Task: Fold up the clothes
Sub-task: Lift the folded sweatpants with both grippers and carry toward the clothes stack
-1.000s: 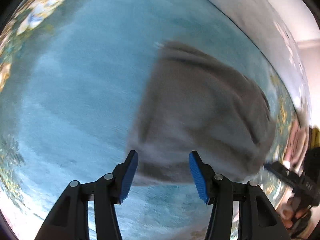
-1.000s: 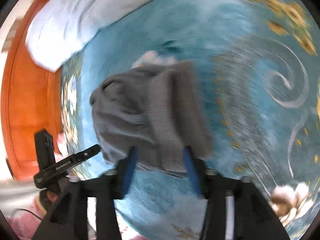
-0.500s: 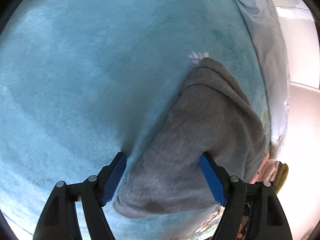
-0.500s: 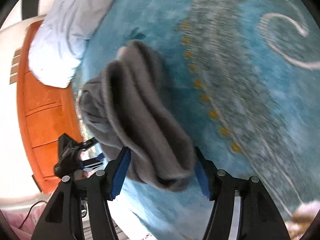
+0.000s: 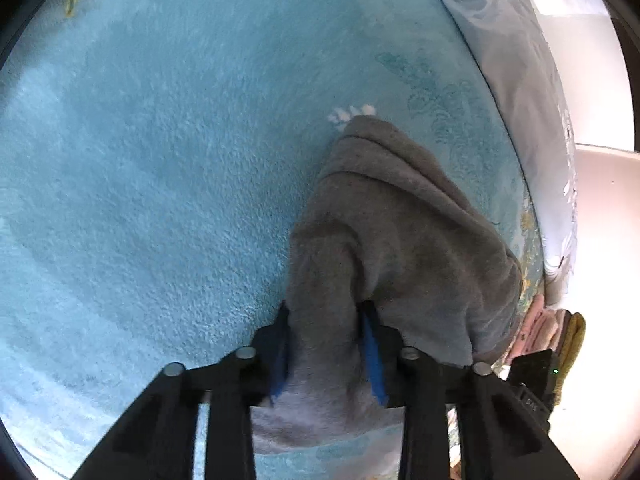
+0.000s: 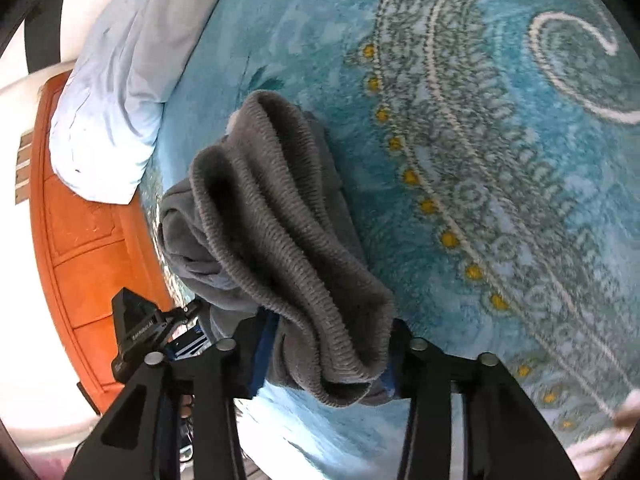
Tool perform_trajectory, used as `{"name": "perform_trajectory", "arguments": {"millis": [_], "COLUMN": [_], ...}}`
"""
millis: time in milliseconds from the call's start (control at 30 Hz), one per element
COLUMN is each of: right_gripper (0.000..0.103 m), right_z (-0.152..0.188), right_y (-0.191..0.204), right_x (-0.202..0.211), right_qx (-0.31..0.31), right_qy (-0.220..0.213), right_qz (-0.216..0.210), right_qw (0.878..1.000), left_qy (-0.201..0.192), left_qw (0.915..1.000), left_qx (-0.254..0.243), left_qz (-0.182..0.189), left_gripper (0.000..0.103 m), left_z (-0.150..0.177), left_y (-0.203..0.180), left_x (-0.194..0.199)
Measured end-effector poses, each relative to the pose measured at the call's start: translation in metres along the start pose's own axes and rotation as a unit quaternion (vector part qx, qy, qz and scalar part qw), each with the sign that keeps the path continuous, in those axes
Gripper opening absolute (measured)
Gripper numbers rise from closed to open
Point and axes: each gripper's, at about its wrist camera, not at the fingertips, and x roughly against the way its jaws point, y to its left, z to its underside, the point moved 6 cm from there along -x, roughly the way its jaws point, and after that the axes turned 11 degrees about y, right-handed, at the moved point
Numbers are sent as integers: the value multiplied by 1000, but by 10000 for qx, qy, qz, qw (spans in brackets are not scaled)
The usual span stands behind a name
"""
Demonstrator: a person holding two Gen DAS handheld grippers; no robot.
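Bright daylight; glare whitens the floor (image 5: 600, 240) at the frame edges. Fisheye bends everything into black corners. The rug (image 6: 540, 220) smears at the right.

- My left gripper (image 5: 326, 350) has blue pads on black fingers.
- The garment (image 5: 400, 240) it reaches into is plain grey, ribbed at the hem.
- The blanket (image 6: 500, 180) beyond my right gripper (image 6: 328, 354) is turquoise with white swirls and yellow dots.
- To its left, the headboard (image 6: 92, 248) is orange.
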Motion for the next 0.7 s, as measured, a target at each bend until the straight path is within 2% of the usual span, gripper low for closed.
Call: {"name": "perform_trajectory", "arguments": {"millis": [100, 233, 300, 400, 433, 700], "right_gripper": [29, 26, 26, 25, 26, 25], "right_z": [11, 30, 41, 59, 55, 121], "right_y": [9, 28, 40, 57, 64, 107], "right_x": [9, 27, 37, 52, 58, 113], "right_qx": [-46, 37, 103, 201, 213, 443], "right_qy": [-108, -272, -367, -508, -556, -1023], "right_qz": [-7, -21, 9, 54, 49, 99], "right_qw": [9999, 9996, 9993, 9985, 9982, 9937], "left_qy": [-127, -316, -369, -431, -454, -724], "left_qw": [9998, 9990, 9981, 9959, 9951, 9880], "left_qx": [-107, -325, -489, -792, -878, -1340], "left_qz": [-92, -36, -30, -41, -25, 275], "left_gripper": [26, 25, 25, 24, 24, 25], "left_z": [5, 15, 59, 94, 103, 161], "left_y": [-12, -28, -21, -34, -38, -58], "left_x": [15, 45, 59, 84, 90, 136]}}
